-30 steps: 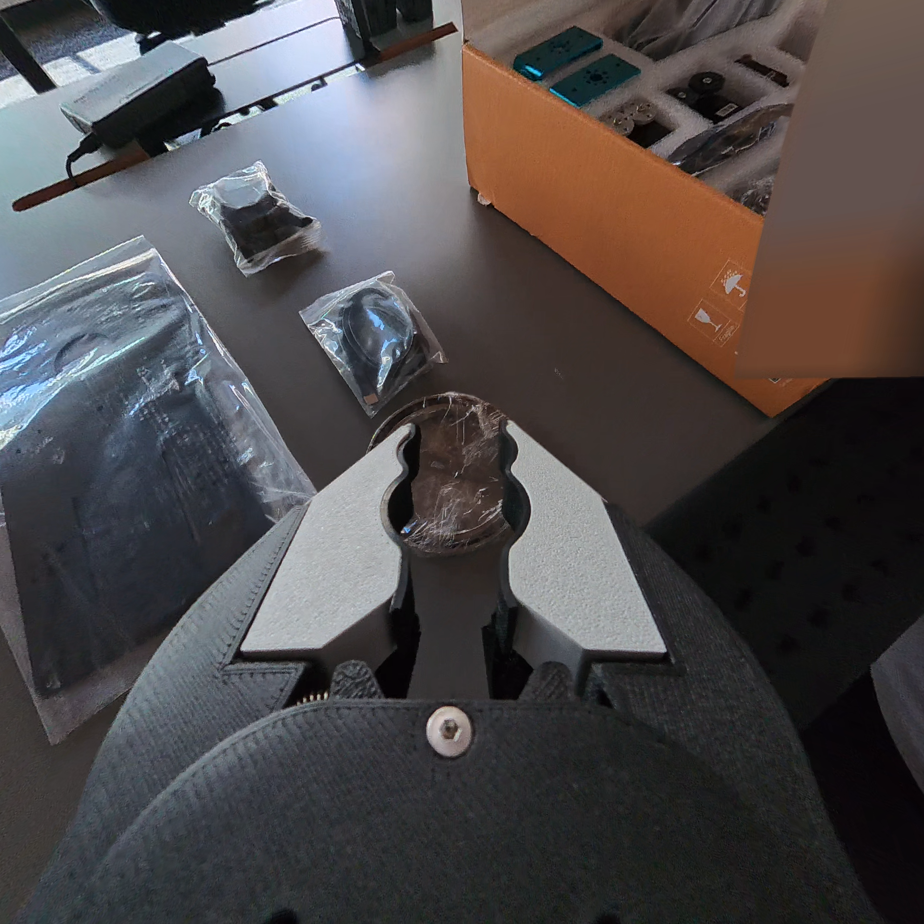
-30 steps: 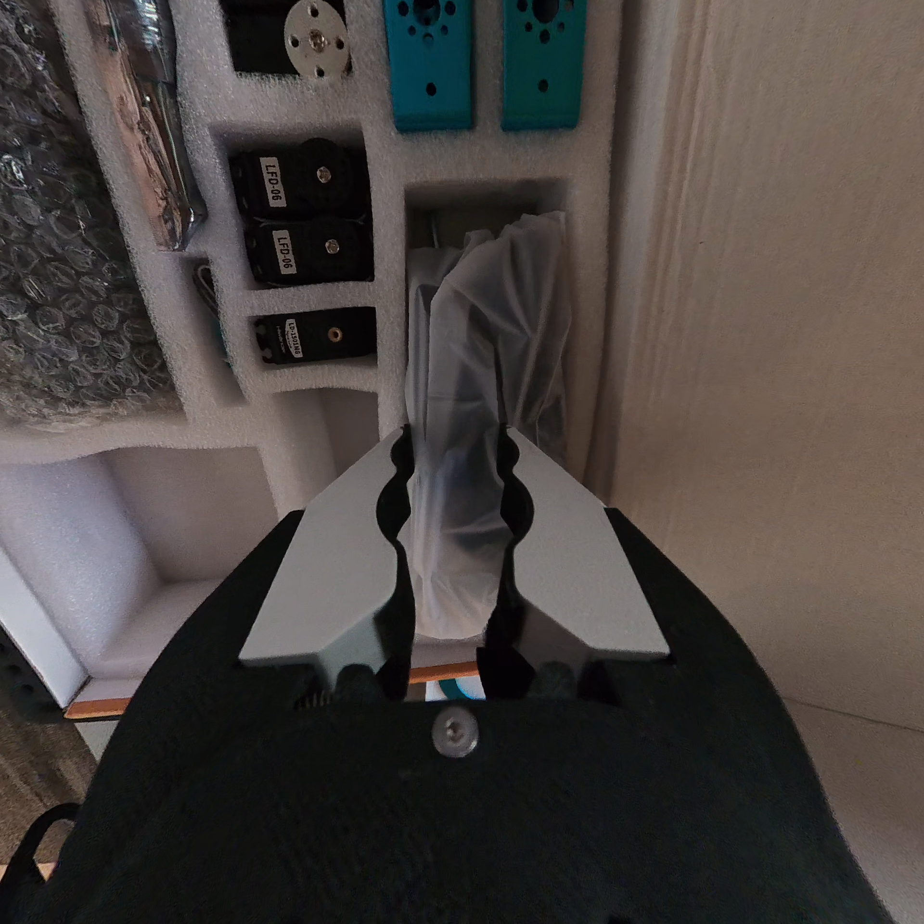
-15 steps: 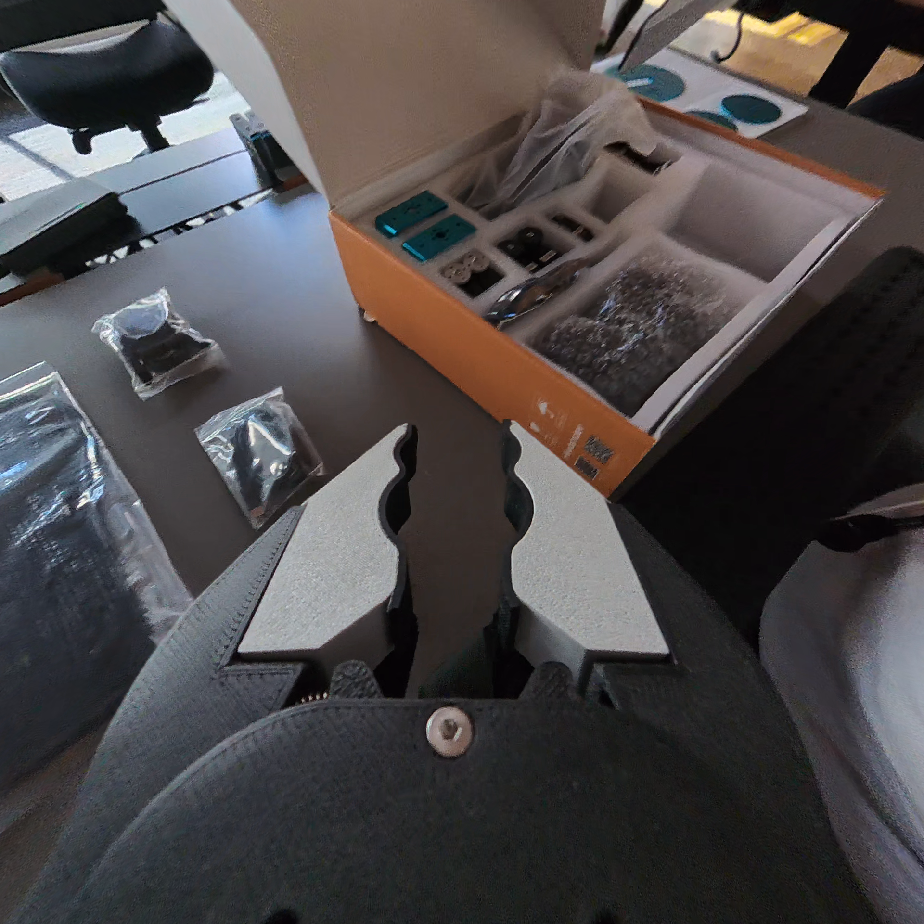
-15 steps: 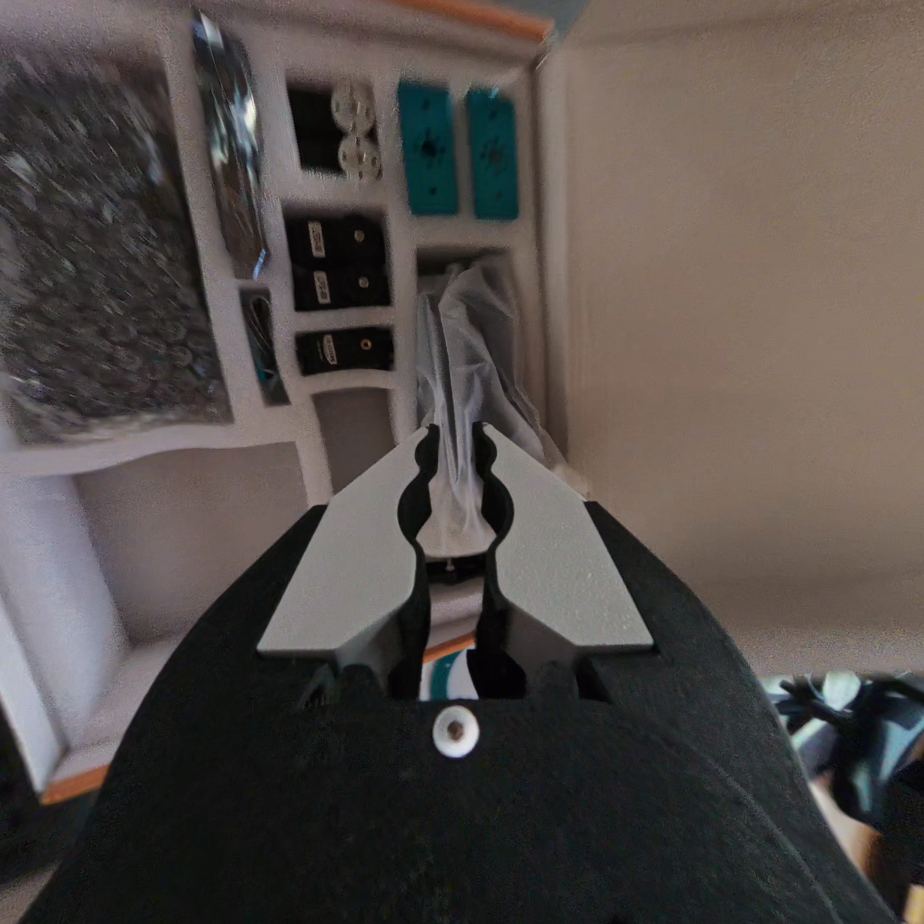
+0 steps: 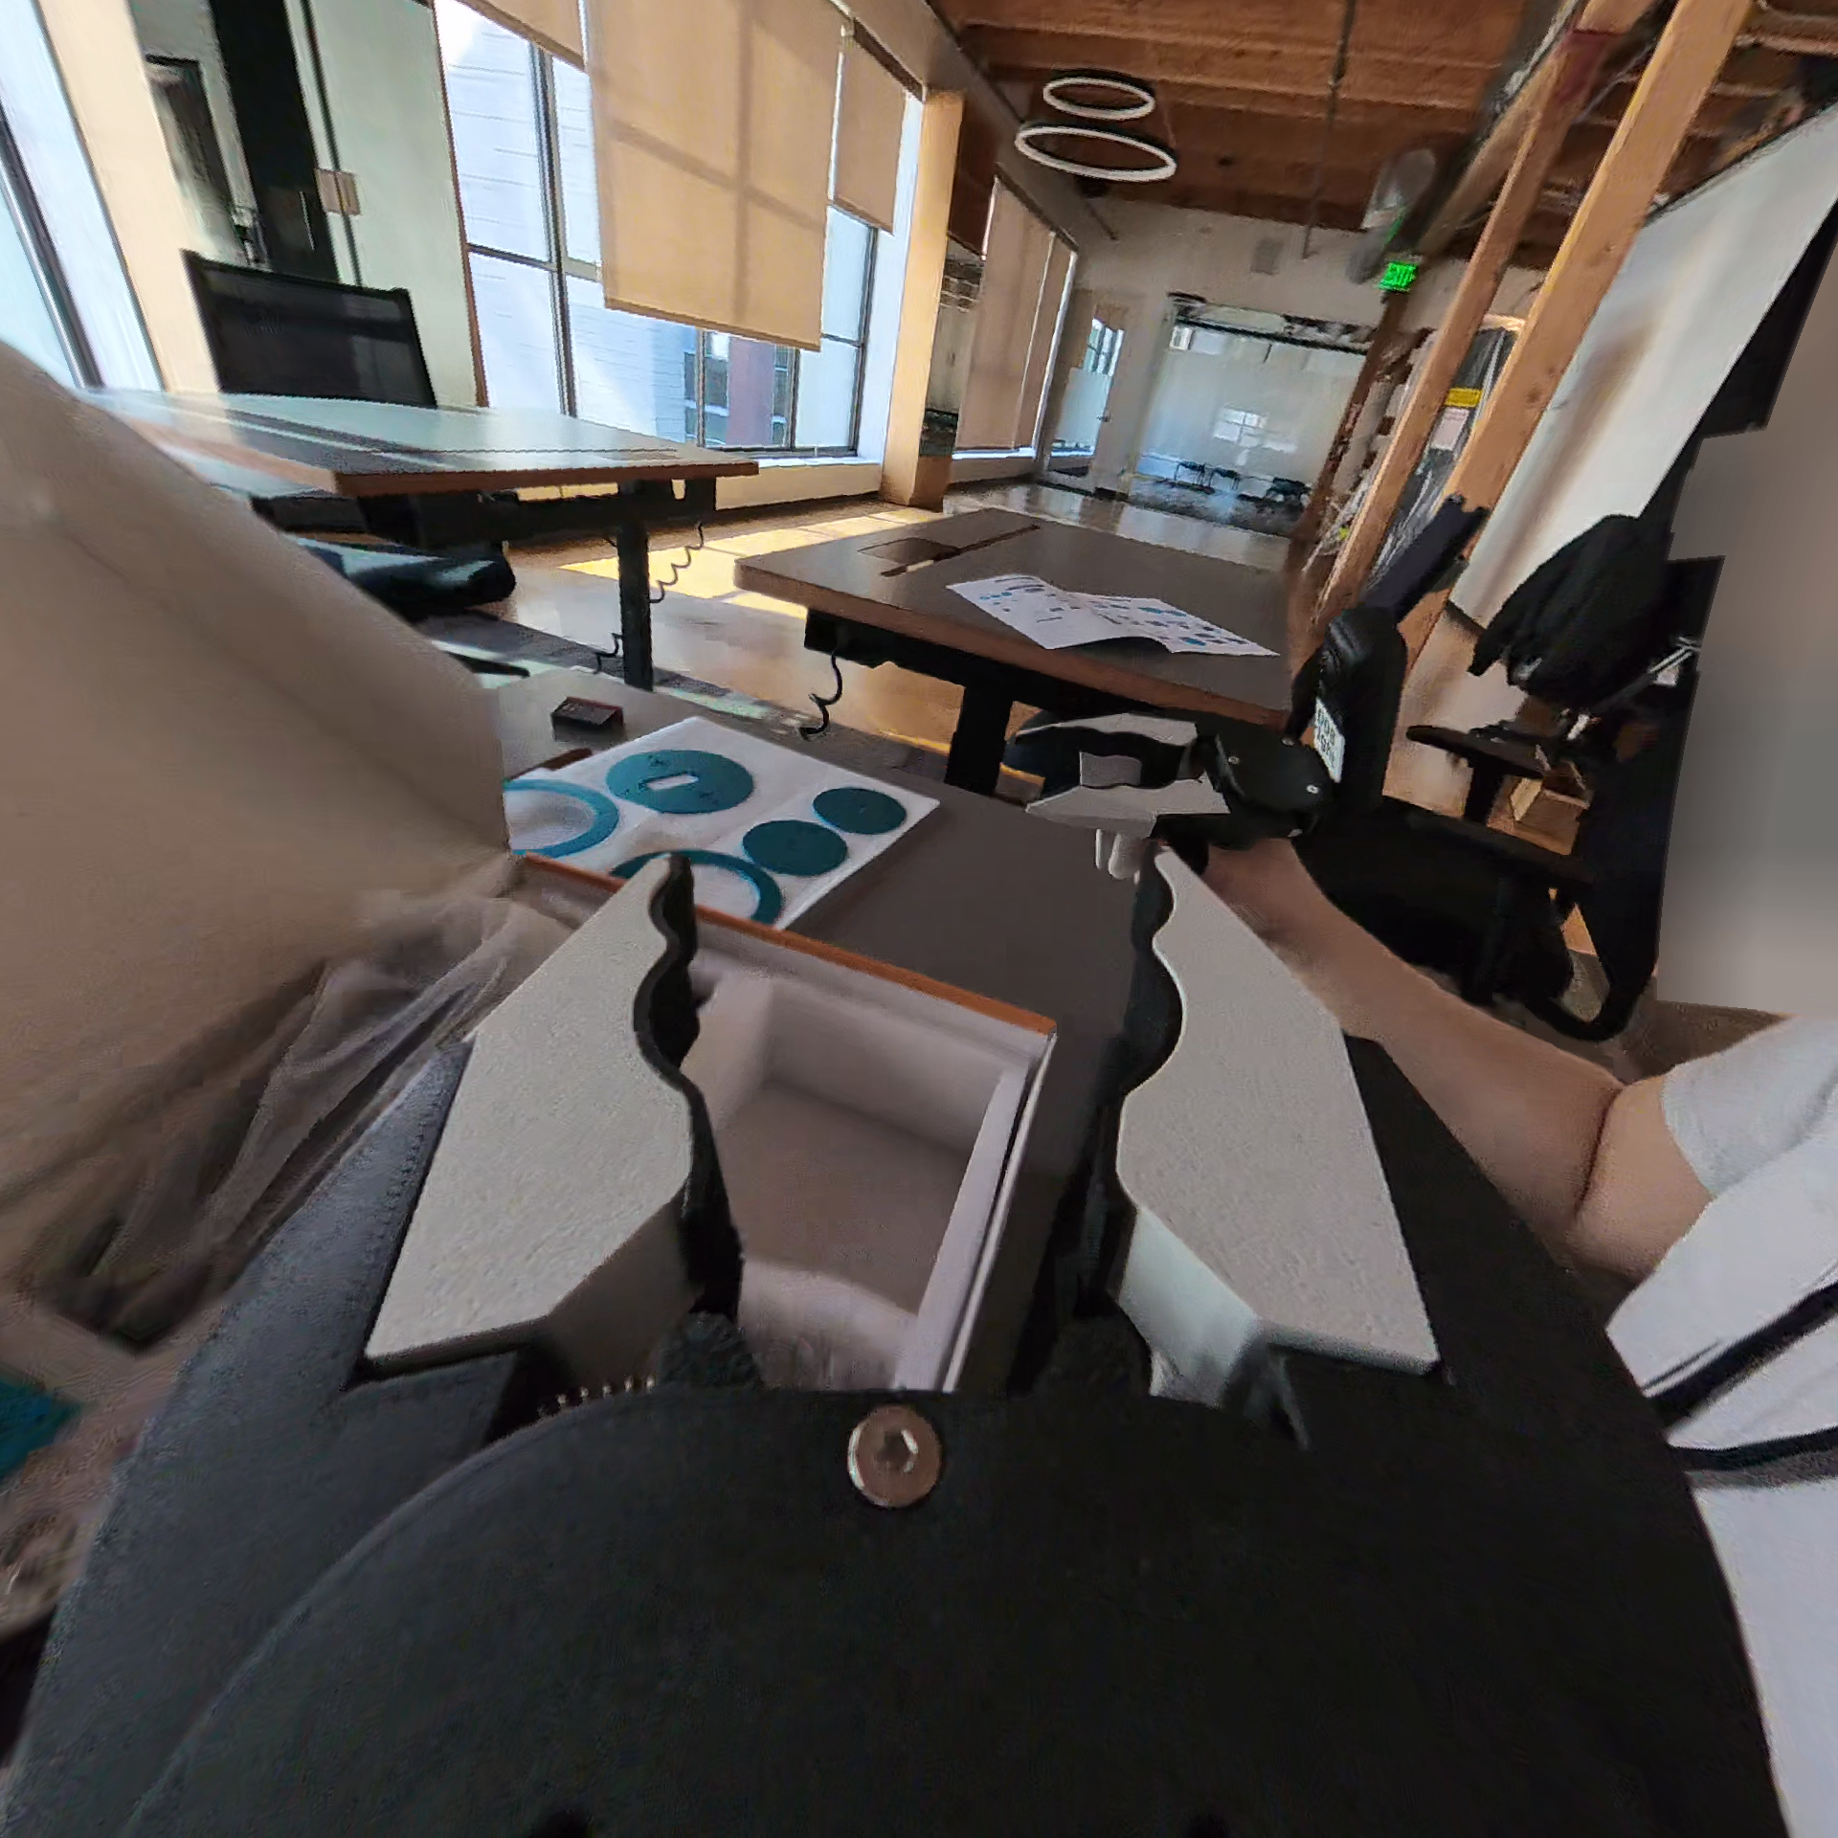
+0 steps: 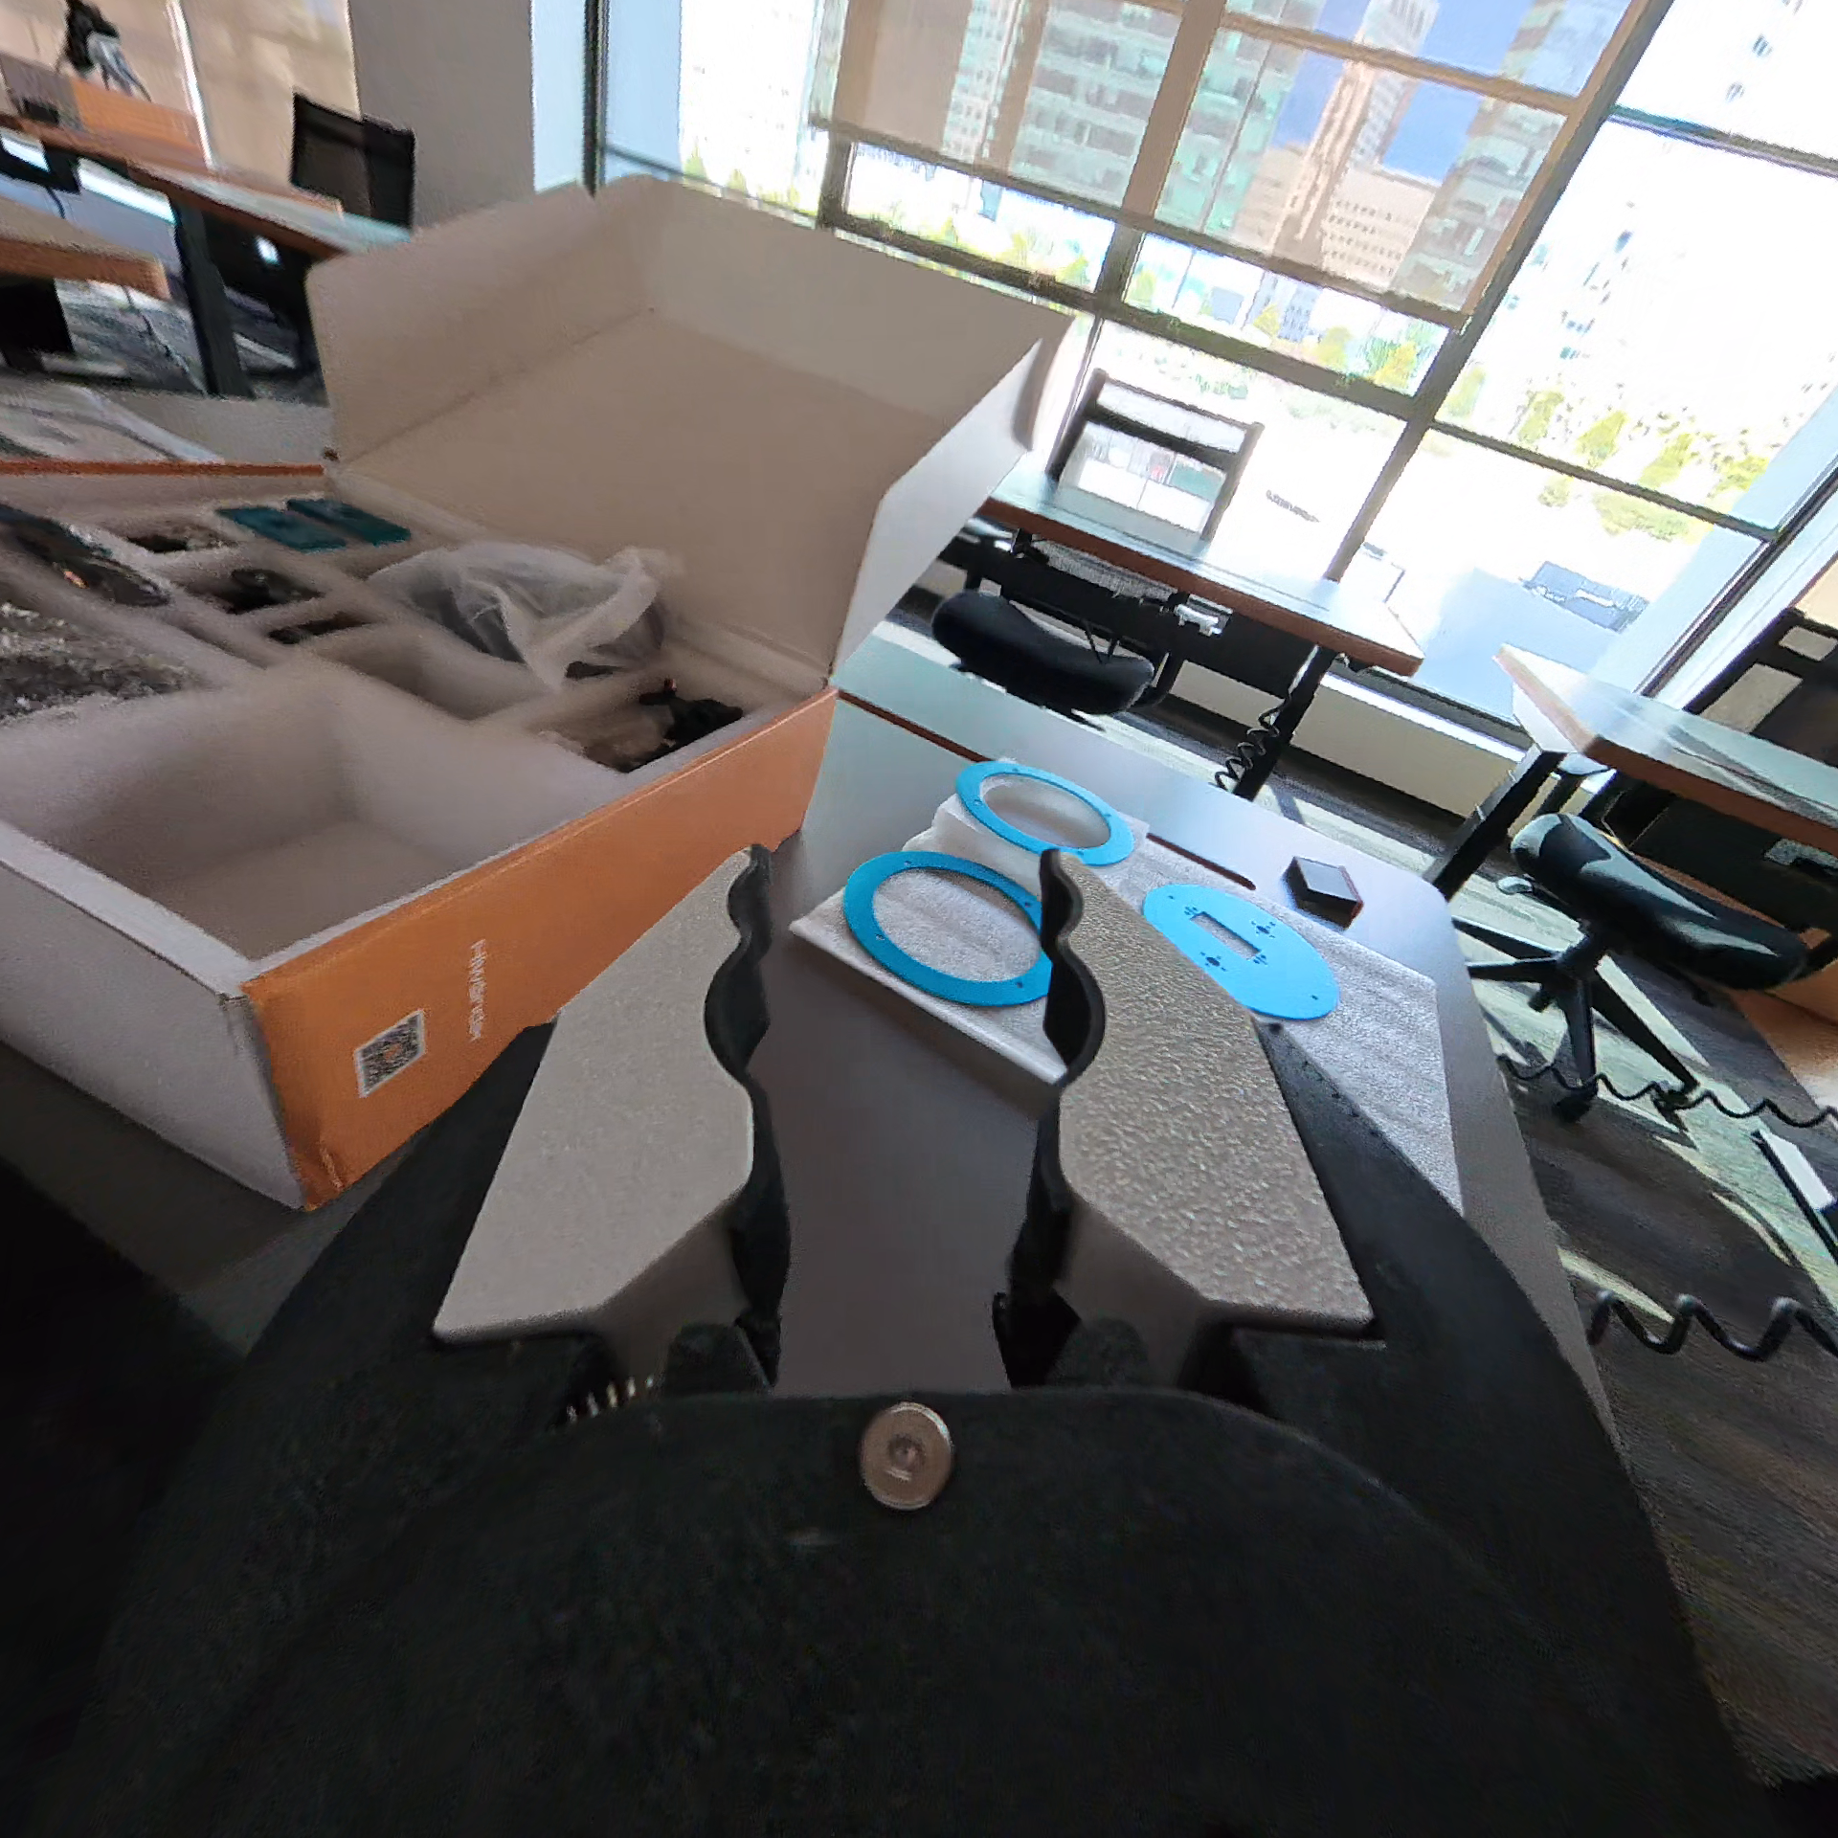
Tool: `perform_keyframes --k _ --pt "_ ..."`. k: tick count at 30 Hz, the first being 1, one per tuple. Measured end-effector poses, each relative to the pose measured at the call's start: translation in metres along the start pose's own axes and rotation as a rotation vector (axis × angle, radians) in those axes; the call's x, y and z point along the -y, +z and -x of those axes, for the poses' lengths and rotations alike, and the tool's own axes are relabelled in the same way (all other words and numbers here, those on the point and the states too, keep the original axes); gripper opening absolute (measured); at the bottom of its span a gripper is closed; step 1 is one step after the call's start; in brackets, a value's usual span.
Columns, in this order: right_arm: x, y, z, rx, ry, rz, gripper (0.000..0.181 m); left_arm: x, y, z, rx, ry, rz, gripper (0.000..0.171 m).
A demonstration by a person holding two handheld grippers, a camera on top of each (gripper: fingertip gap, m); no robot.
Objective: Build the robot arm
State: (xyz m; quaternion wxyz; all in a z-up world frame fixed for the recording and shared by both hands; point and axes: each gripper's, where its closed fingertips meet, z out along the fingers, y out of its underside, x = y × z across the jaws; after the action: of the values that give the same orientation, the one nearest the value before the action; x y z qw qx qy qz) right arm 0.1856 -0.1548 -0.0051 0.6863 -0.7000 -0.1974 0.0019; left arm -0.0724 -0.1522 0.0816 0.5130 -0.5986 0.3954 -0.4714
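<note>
Since a second ago both grippers have lifted clear: left gripper (image 5: 905, 945), jaws wide and empty, hangs over an empty foam compartment (image 5: 855, 1144) at frame centre; right gripper (image 6: 900, 915), likewise wide and empty, faces blue rings (image 6: 945, 940) beside the orange box (image 6: 557, 925).
</note>
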Motion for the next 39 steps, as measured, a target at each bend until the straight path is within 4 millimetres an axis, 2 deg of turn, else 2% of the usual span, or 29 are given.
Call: perform_keyframes --k 3,6,8,10,13,17,19,22,25,28,31,35,37,39 --pt "0.002 -0.009 -0.035 -0.015 0.073 -0.089 0.051 0.016 0.064 -0.013 -0.009 0.050 -0.018 0.083" --pt "-0.002 -0.026 -0.064 -0.018 0.092 -0.132 0.038 0.030 0.125 -0.041 -0.055 0.068 -0.091 0.076" --pt "-0.010 -0.043 -0.084 -0.027 0.092 -0.133 0.027 0.031 0.164 -0.062 -0.104 0.077 -0.107 0.074" --pt "-0.015 -0.064 -0.100 -0.019 0.099 -0.160 0.015 0.022 0.201 -0.083 -0.159 0.094 -0.081 0.070" --pt "-0.026 -0.101 -0.135 -0.091 0.086 -0.181 0.007 0.002 0.250 -0.113 -0.215 0.109 -0.025 0.069" --pt "-0.045 -0.150 -0.192 -0.224 0.043 -0.108 0.001 -0.019 0.308 -0.147 -0.249 0.060 0.031 0.068" --pt "-0.053 -0.177 -0.229 -0.305 0.017 -0.049 0.002 -0.028 0.333 -0.158 -0.215 0.071 0.057 0.068" --pt "-0.060 -0.226 -0.288 -0.440 -0.031 0.041 0.004 -0.039 0.364 -0.164 -0.089 0.154 0.082 0.068" --pt "-0.062 -0.284 -0.343 -0.598 -0.093 0.127 0.005 -0.047 0.386 -0.168 0.034 0.170 0.097 0.067" --pt "-0.069 -0.336 -0.387 -0.699 -0.088 0.205 0.011 -0.058 0.407 -0.179 0.085 0.150 0.141 0.072" --pt "-0.078 -0.375 -0.418 -0.729 -0.046 0.255 0.022 -0.059 0.431 -0.197 0.101 0.175 0.141 0.072" --pt "-0.092 -0.424 -0.446 -0.796 -0.029 0.376 0.029 -0.042 0.469 -0.229 0.067 0.225 0.120 0.071" --pt "-0.096 -0.437 -0.453 -0.770 -0.029 0.416 0.034 -0.030 0.494 -0.249 0.019 0.250 0.102 0.072" --pt "-0.100 -0.448 -0.469 -0.767 -0.040 0.468 0.035 -0.024 0.525 -0.267 -0.033 0.264 0.117 0.073"
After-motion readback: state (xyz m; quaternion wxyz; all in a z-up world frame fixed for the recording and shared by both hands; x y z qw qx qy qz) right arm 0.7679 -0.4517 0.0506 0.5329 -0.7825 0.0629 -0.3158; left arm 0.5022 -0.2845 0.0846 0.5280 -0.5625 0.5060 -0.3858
